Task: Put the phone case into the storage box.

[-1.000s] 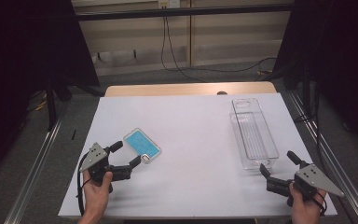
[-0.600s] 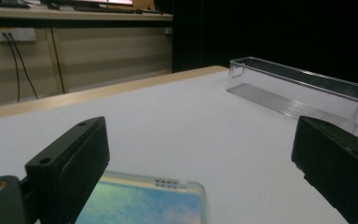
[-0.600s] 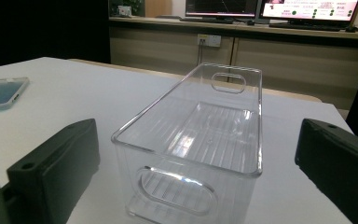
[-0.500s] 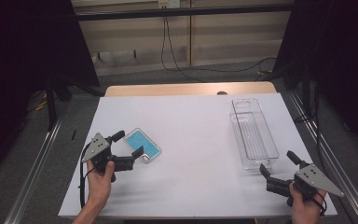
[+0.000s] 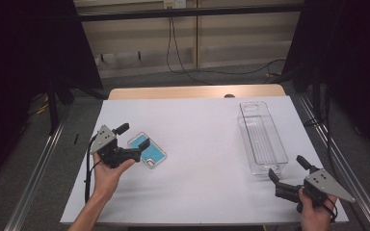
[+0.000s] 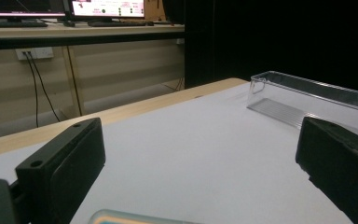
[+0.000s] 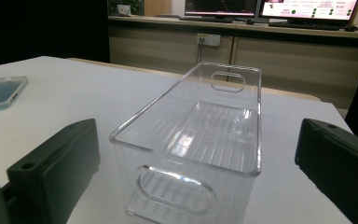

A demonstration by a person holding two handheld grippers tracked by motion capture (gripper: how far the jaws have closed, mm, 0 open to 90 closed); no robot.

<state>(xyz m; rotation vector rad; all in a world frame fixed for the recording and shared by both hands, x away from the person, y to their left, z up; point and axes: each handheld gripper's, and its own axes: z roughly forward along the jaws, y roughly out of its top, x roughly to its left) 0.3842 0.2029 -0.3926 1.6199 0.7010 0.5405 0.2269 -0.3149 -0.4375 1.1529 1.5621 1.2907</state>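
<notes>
A turquoise phone (image 5: pixel 149 151) in a clear bumper lies flat on the left half of the white table (image 5: pixel 202 192). My left gripper (image 5: pixel 134 135) is open, its jaws standing on either side of the phone's far-left end. In the left gripper view the phone's edge (image 6: pixel 135 217) peeks in at the bottom between the wide-open jaws of the left gripper (image 6: pixel 200 186). A long clear plastic bin (image 5: pixel 261 136) sits on the right. My right gripper (image 5: pixel 286 168) is open just in front of the bin's near end (image 7: pixel 205 130), with nothing in its jaws.
A wooden strip (image 5: pixel 197 91) runs along the table's far edge. Metal rails (image 5: pixel 339 159) flank both sides, and dark curtains hang left and right. Cables (image 5: pixel 183 62) trail over the floor behind. From the right gripper view the phone (image 7: pixel 0 91) lies far left.
My left hand has carried its gripper forward and right over the table until its open jaws straddle the phone's end. The right gripper, phone and bin have stayed put.
</notes>
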